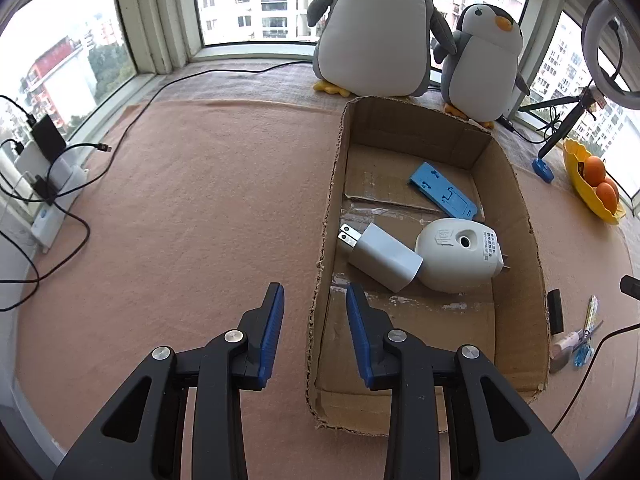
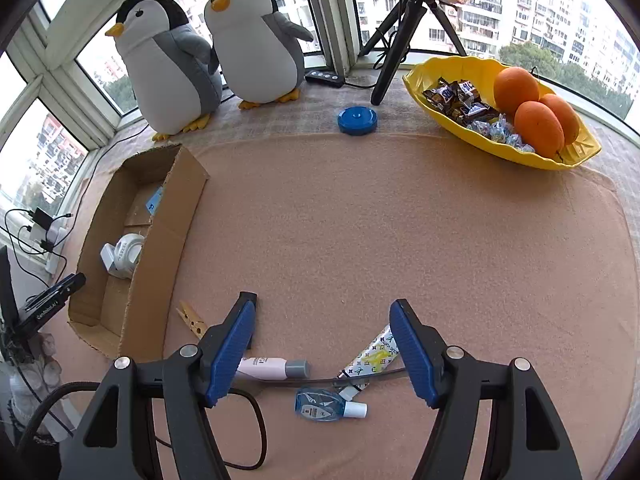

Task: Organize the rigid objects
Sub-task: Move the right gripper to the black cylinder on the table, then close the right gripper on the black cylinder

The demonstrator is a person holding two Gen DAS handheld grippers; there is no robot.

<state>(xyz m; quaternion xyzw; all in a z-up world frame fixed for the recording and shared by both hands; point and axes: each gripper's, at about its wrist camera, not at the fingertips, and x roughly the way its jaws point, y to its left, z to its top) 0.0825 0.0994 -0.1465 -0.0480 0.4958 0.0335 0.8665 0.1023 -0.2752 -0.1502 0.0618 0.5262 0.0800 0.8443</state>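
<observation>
Three things lie in your cardboard box (image 1: 516, 216): one white charger (image 1: 380, 258), one white rounded plug-in device (image 1: 456, 254) and one blue flat holder (image 1: 442, 190). The charger lies just ahead of your left gripper (image 1: 315, 300), its long axis running from lower right to upper left, its two prongs pointing up-left toward the box's near wall; its other end touches the rounded device. The blue holder lies farther ahead, slanting from upper left to lower right.

Your left jaws stand partly spread with nothing between the pads; the box's left wall passes up between them.

Your right gripper (image 2: 322, 312) has its jaws spread wide and empty. Below them on the desk (image 2: 360, 220) lie one pink tube (image 2: 266, 367) with a grey cap pointing right, one patterned sachet (image 2: 374, 356) slanting up-right, and one blue correction-tape dispenser (image 2: 320, 404). One wooden clothespin (image 2: 192, 319) lies left of the left jaw.

Far ahead stands one yellow bowl (image 2: 456, 70) holding three oranges (image 2: 538, 122) and wrapped sweets (image 2: 460, 100). One blue round lid (image 2: 357, 120) and two plush penguins (image 2: 256, 44) stand beyond.
</observation>
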